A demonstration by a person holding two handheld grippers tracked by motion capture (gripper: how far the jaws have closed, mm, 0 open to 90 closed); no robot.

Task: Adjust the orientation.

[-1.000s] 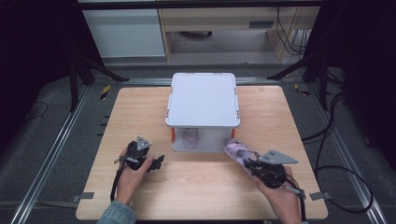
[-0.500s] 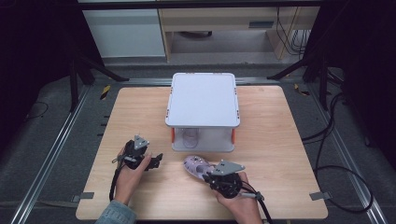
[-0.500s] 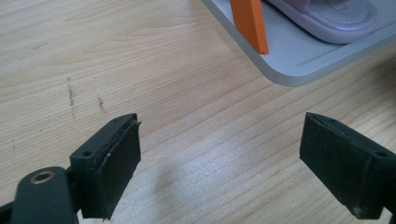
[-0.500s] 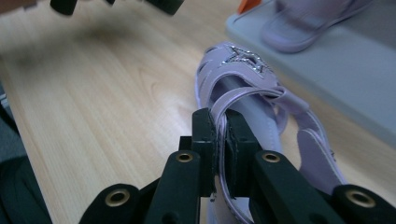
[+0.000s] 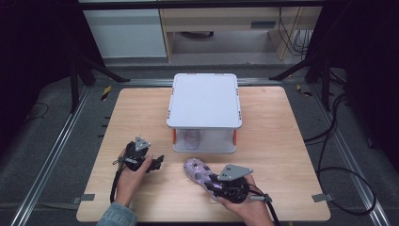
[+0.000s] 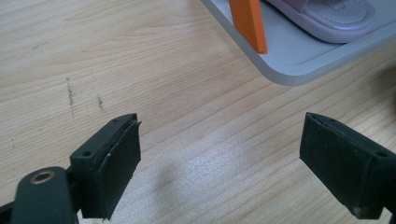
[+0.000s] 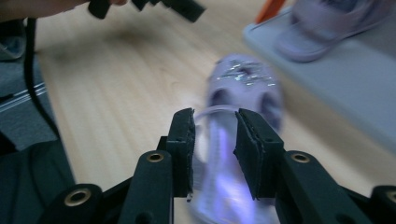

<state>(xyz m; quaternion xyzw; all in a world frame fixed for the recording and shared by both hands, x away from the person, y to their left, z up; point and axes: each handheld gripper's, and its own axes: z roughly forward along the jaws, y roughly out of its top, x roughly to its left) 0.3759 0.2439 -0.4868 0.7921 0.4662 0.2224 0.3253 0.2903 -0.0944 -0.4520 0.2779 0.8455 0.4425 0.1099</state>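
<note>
Two lilac sandals, one white rack, two tongs: one sandal point(image 5: 200, 172) lies low at centre frame on the tabletop point(image 5: 282, 155), the other sandal point(image 5: 192, 137) sits inside the rack point(image 5: 204, 101). The right tongs point(image 5: 210, 179), which carried the first sandal leftward from lower right, have just been opening, the shoe between them. The left tongs point(image 5: 158, 161) stand apart, unmoved.

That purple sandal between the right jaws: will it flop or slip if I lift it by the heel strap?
The sandal looks soft and light, so its toe probably sags. The thin strap likely bends. The right gripper's jaws have just been opening around it, so regrip first.
</note>
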